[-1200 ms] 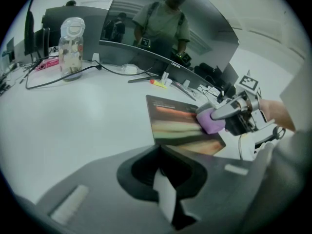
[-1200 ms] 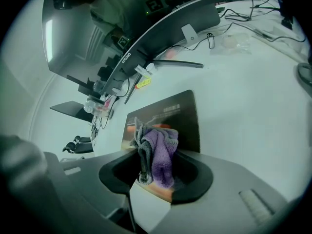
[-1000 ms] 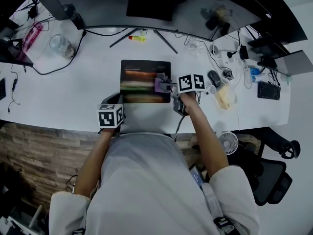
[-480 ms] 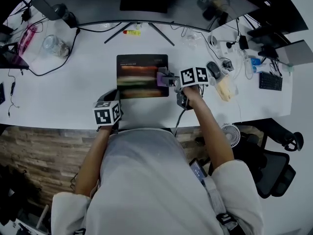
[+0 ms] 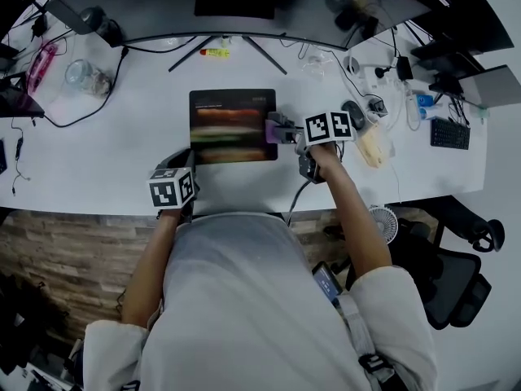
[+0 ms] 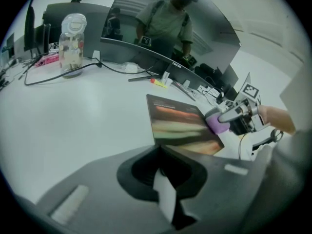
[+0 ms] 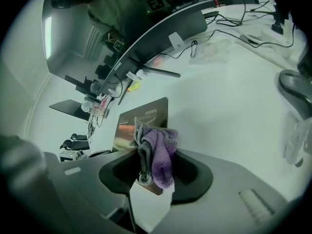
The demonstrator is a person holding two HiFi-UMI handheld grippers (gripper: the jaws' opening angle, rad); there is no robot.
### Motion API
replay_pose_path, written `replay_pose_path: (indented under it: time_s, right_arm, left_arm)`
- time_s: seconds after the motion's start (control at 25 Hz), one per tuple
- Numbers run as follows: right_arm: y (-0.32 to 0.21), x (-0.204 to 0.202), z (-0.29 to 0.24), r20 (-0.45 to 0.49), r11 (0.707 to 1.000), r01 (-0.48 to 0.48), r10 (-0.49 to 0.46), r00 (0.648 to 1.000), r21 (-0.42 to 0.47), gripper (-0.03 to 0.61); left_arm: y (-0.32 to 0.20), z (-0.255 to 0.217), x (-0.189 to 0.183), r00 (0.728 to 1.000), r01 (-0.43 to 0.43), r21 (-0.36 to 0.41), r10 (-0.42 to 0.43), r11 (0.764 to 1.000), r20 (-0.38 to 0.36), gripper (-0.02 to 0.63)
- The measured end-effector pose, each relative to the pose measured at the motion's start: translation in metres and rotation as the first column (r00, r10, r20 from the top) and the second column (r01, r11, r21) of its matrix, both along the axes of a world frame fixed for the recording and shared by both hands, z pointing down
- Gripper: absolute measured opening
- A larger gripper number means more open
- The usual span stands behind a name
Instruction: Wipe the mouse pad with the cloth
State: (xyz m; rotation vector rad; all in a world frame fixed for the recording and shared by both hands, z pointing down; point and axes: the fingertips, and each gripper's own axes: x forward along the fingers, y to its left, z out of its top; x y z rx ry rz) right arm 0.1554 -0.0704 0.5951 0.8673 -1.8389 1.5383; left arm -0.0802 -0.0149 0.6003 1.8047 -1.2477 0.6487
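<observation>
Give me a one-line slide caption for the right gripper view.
Right gripper shut on a purple-and-grey cloth, the dark mouse pad just beyond it on the white desk.

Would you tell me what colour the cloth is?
The cloth is purple and grey, clearest in the right gripper view.

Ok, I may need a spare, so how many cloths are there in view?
1. The purple and grey fabric cloth is clamped in the right tool, at the right edge of the dark rectangular mouse pad. Another could lie hidden elsewhere on the white desk.
</observation>
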Motion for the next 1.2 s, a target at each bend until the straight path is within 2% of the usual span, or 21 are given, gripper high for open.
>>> replay_pose_path:
  time_s: [0.32,0.44,0.72,1.2]
  right_arm:
    - [0.006,0.012,-0.004,-0.042,0.999,-0.023,0.024,0.999,0.030,0.175]
    - [0.009,0.003,-0.011,-0.023,0.999,-0.031,0.032,0.999,0.040,0.175]
    - [0.026,-0.053,-0.024,0.059,0.998,0.004,-0.008,0.998,0.060,0.176]
    - [0.059,-0.158,-0.025,0.148,0.997,0.048,-0.056,0.987,0.054,0.178]
  left_arm:
    - [0.000,0.001,-0.002,0.999,-0.001,-0.031,0.000,1.000,-0.041,0.000]
    - [-0.001,0.000,-0.001,0.999,-0.008,-0.033,0.006,0.999,-0.047,0.000]
    - [0.000,0.001,-0.002,0.997,-0.013,-0.057,0.009,0.998,-0.081,0.000]
    - [0.001,0.000,-0.003,0.997,-0.056,-0.032,0.054,0.998,-0.050,0.000]
